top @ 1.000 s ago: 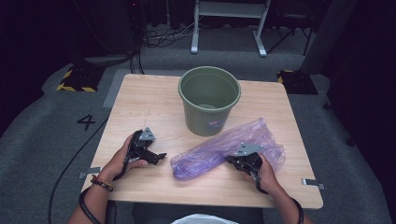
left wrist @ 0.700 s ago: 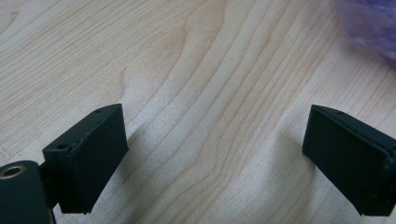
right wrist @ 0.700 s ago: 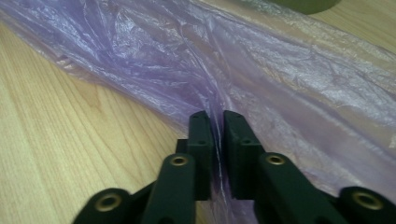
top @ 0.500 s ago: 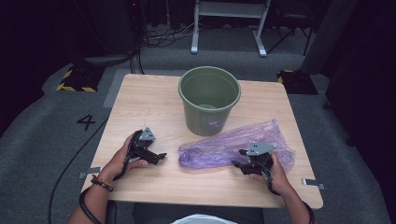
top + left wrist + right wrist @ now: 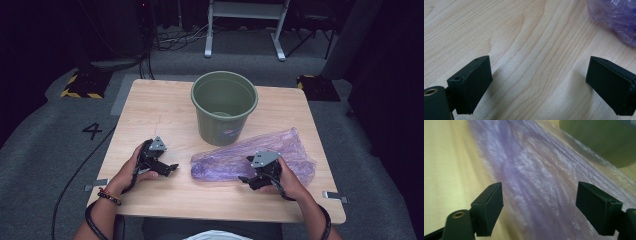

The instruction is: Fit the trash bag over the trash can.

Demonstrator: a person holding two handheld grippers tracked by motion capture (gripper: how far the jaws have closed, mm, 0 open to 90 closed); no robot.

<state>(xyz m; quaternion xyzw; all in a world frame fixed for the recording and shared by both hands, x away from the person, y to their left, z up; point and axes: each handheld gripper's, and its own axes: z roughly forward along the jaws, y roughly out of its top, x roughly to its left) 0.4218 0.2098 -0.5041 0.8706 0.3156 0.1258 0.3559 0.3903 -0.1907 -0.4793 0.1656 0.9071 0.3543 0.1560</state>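
A crumpled purple plastic bag (image 5: 250, 156) lies flat on the wooden table (image 5: 165, 107), just in front of a green bucket (image 5: 224, 106) that stands upright and looks empty. My right gripper (image 5: 248, 179) rests over the bag's near edge, open; its jaws stand wide apart above the purple film (image 5: 536, 185), with the bucket's wall (image 5: 599, 140) at the upper right. My left gripper (image 5: 171, 167) lies on the table to the bag's left, open over bare wood, with the bag's end (image 5: 616, 20) a short way beyond its right jaw.
The table's front edge runs close below both hands. Metal brackets (image 5: 335, 196) stick out at the front corners. Grey carpet surrounds the table, with a "4" marked at the left, a cable, and a white frame (image 5: 245, 25) behind.
My right gripper has slid right and toward me along the bag's near edge, and the bag has been drawn out longer and flatter. The left gripper has stayed put.
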